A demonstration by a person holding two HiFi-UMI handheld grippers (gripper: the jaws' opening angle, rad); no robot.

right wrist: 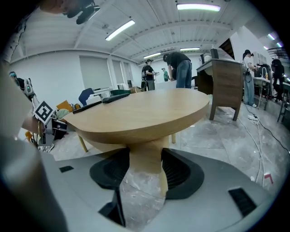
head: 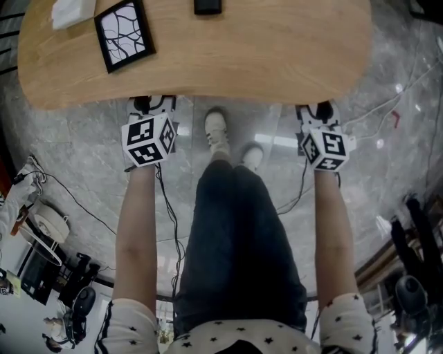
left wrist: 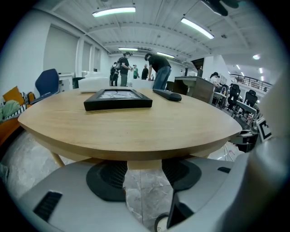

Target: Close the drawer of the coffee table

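The oval wooden coffee table point(head: 263, 62) fills the top of the head view. No drawer front sticks out past its near edge there. My left gripper point(head: 150, 105) is at the near edge on the left, its tips under the rim. My right gripper point(head: 318, 110) is at the same edge on the right. In the left gripper view the left gripper point(left wrist: 144, 174) is open, with a pale wooden part point(left wrist: 144, 165) below the tabletop showing in its gap. The right gripper point(right wrist: 142, 176) is open too, with a wooden part point(right wrist: 146, 163) between its pads. Whether either touches the wood I cannot tell.
On the tabletop lie a black picture frame point(head: 124, 33), a dark remote point(head: 208, 7) and a white object point(head: 73, 10). The person's shoes point(head: 217, 128) stand on the marble floor between the grippers. Cables point(head: 166, 207) and equipment point(head: 48, 221) lie at the left. People point(left wrist: 158, 70) stand far behind.
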